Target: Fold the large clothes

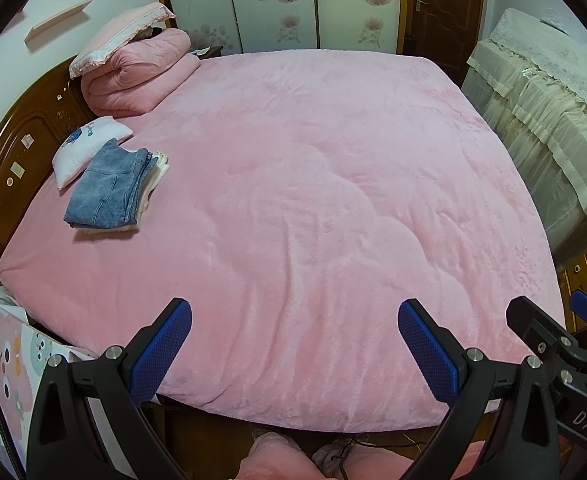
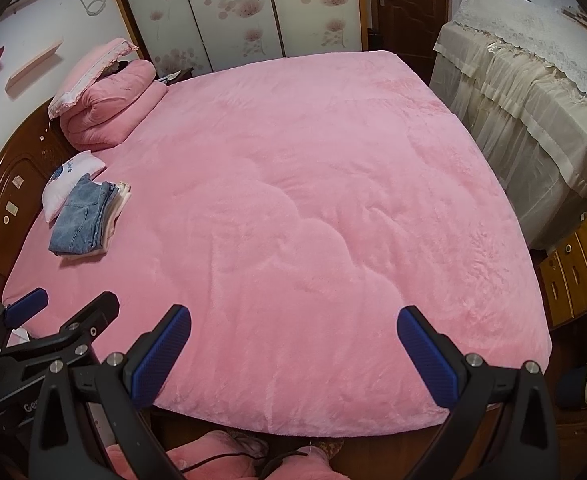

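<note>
A: Where is the garment to be folded?

B: No unfolded garment is seen on the bed. The only clothes in view are a folded blue denim garment (image 1: 107, 188) stacked on folded cream cloth (image 1: 153, 184), lying at about ten o'clock on the pink plush bedspread (image 1: 313, 184), just beside a small white printed pillow (image 1: 89, 148). A rolled pink quilt (image 1: 137, 80) is set further back, near eleven o'clock, by the carved dark wooden headboard (image 1: 9, 168).

A: How are the claws held?

B: The left claw (image 1: 295, 344) is spread wide apart with nothing between its blue pads (image 1: 161, 348), above the near edge of the bed at six o'clock. The right claw (image 2: 293, 350) is likewise apart and empty; it is seen beside the left one at about four o'clock in the left wrist view.

A: How would the denim be expected to handle?

B: It is judged fairly heavy and stiff for cloth, not slippery, not fragile. A hold at a thick edge, such as a waistband or hem, would probably be the most secure. Pink fabric is glimpsed below the bed edge, but what it is cannot be told.
</note>
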Motion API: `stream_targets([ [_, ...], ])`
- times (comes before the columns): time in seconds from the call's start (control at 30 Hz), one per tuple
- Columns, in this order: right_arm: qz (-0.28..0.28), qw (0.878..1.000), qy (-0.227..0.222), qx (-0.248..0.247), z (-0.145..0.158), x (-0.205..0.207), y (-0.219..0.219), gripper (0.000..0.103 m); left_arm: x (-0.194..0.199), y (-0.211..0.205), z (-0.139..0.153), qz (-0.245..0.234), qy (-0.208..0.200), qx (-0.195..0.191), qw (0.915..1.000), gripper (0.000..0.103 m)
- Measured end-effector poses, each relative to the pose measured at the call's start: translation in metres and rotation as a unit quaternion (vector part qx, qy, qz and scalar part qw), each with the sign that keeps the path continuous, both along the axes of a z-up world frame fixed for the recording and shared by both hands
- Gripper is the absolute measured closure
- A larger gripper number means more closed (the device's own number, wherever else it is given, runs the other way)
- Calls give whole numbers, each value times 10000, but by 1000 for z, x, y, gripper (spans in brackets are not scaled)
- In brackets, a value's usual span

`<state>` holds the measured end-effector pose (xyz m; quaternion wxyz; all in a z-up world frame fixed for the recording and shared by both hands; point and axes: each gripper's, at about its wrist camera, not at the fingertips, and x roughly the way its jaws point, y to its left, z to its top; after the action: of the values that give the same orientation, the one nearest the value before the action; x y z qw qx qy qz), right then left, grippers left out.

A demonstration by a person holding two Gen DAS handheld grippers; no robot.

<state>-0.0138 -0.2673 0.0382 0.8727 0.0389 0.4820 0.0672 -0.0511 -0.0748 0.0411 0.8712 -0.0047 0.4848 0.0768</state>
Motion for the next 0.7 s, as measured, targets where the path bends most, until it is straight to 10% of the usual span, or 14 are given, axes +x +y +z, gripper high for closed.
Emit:
stream_targets([
  [0.7, -60, 9998, 4, 201, 0, 9, -34, 0, 3, -33, 6, -38, -76, 189, 9998, 1],
])
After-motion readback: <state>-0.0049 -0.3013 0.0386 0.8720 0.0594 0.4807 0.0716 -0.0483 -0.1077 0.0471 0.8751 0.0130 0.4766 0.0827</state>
